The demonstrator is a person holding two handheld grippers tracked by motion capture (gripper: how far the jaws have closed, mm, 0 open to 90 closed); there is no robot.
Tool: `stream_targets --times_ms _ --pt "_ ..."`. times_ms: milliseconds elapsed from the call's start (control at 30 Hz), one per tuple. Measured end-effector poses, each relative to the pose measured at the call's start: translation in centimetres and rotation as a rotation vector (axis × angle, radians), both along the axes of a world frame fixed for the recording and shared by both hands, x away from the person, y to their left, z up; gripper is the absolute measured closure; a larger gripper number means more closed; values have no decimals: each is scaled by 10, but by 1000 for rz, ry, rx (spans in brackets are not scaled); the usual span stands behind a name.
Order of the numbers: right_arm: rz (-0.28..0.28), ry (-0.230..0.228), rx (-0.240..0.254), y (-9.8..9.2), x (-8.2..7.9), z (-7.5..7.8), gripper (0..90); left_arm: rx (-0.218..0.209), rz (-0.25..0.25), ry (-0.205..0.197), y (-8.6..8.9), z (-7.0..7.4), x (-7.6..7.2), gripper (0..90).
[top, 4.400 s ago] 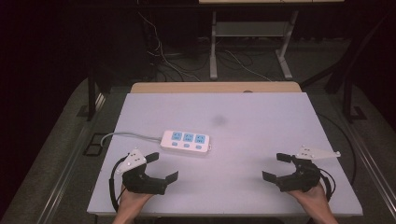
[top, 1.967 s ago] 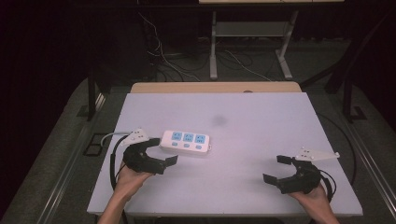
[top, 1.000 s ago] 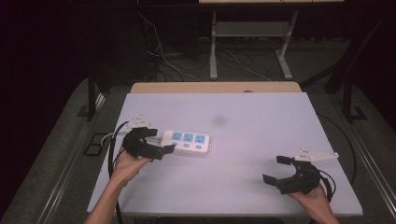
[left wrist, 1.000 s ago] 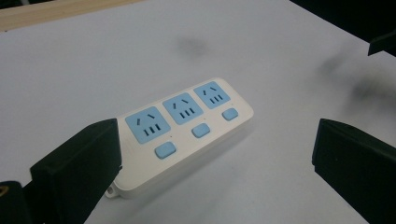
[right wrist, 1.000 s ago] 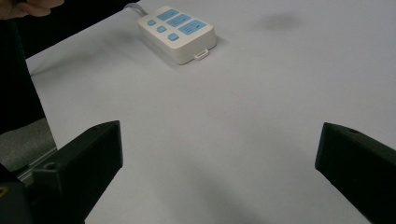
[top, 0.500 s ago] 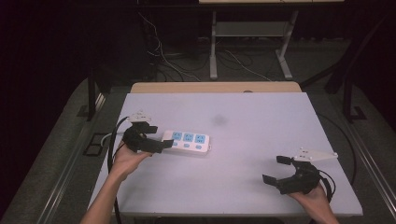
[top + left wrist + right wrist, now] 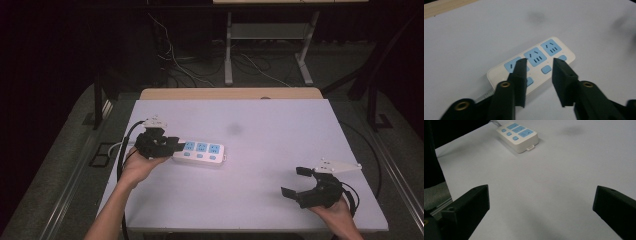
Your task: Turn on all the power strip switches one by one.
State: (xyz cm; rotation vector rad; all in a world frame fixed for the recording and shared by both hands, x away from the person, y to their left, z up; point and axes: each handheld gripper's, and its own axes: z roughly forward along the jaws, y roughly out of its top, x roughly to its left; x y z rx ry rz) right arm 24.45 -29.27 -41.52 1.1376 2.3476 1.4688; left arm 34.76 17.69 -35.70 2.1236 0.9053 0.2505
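A white power strip (image 7: 202, 151) with blue sockets and buttons lies left of the middle of the white table (image 7: 270, 150). My left gripper (image 7: 176, 145) hangs at the strip's left end. In the left gripper view the power strip (image 7: 550, 47) runs slantwise under the left gripper (image 7: 539, 62). Its jaws have just been closing and stand narrowed. The strip's top shows in the gap between them, and the pads do not press on its sides. My right gripper (image 7: 293, 182) rests wide open near the front right. Only bare table lies between the jaws of the right gripper (image 7: 541, 195), with the strip (image 7: 517, 135) far off.
The strip's cord (image 7: 120, 148) runs off the table's left edge. A faint dark smudge (image 7: 234, 129) marks the table top. A wooden strip (image 7: 230, 93) borders the back edge. Behind it, a stand's legs (image 7: 229, 55) and loose cables lie on the dark floor.
The left hand has moved from the front left corner up to the strip's left end, and its jaws have narrowed. The right gripper has stayed put.
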Motion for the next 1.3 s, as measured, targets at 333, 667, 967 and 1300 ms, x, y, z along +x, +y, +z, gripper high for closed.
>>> stream_targets --times_ms 333,667,967,1300 --pt "11 6 -8 1 0 -1 6 77 -30 30 -10 -11 10 891" --pt "10 6 -1 1 0 -1 6 154 -53 36 -21 -24 17 892" --pt "14 6 -5 1 0 -2 6 171 -52 48 -24 -32 21 892" --pt "15 8 -7 1 0 -2 5 177 -42 74 -23 -44 28 892"
